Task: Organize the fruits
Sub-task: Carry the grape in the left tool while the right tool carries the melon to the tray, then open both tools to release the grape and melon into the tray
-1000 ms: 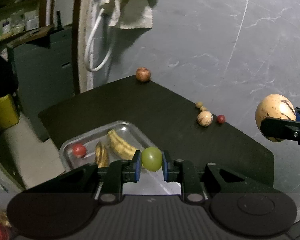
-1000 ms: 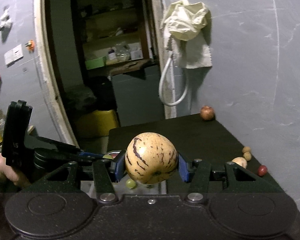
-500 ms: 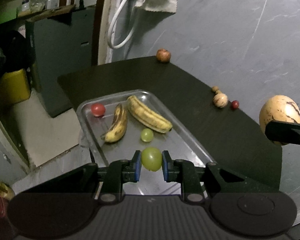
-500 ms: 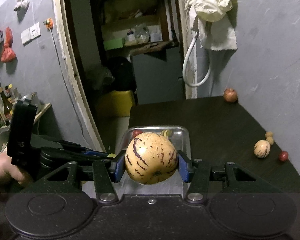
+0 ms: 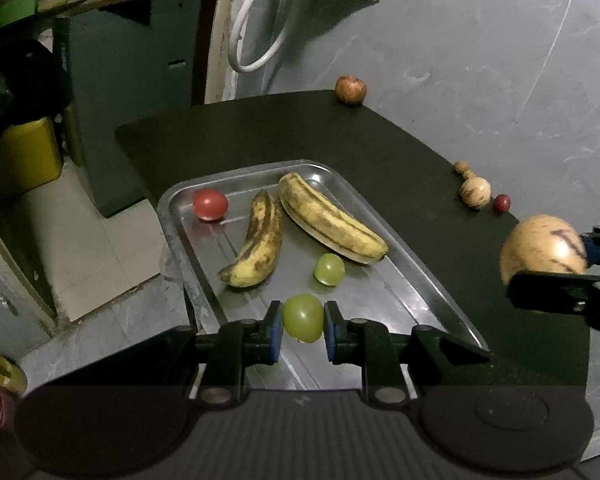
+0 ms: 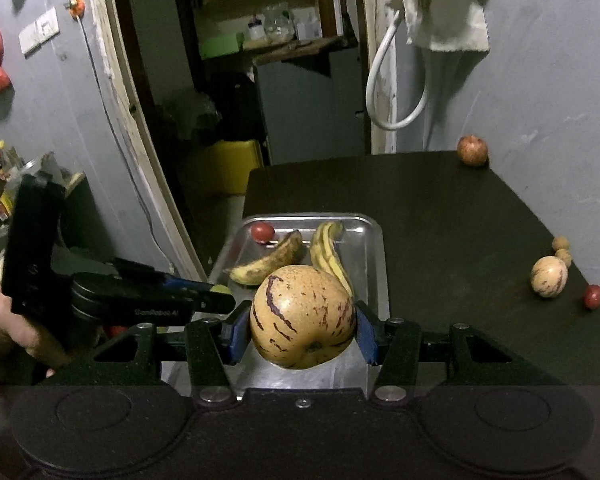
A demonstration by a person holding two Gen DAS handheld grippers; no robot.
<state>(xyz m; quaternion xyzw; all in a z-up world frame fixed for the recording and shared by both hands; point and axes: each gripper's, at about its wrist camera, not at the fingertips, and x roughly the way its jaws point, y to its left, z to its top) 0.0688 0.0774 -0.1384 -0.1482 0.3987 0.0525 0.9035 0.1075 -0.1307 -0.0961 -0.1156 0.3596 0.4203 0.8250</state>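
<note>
Fruit is what I am sorting, and both my hands carry some. My left tongs [image 5: 303, 330] pinch a green grape [image 5: 303, 317]. A second ago I could only see the near end of the tray [image 5: 172, 216] under them. Now I have come down and the whole tray shows, with the grape hanging just over its near end. My right tongs [image 6: 302, 338] pinch a big striped melon [image 6: 302, 315], and it has come down over the tray too.

Farther in lie another grape [image 5: 329, 268], two bananas [image 5: 256, 246] and a red tomato [image 5: 210, 205]. I think both fruits can be let go soon. On the tabletop [image 5: 400, 152], a small melon [image 5: 475, 193] and an apple [image 5: 351, 89] wait.
</note>
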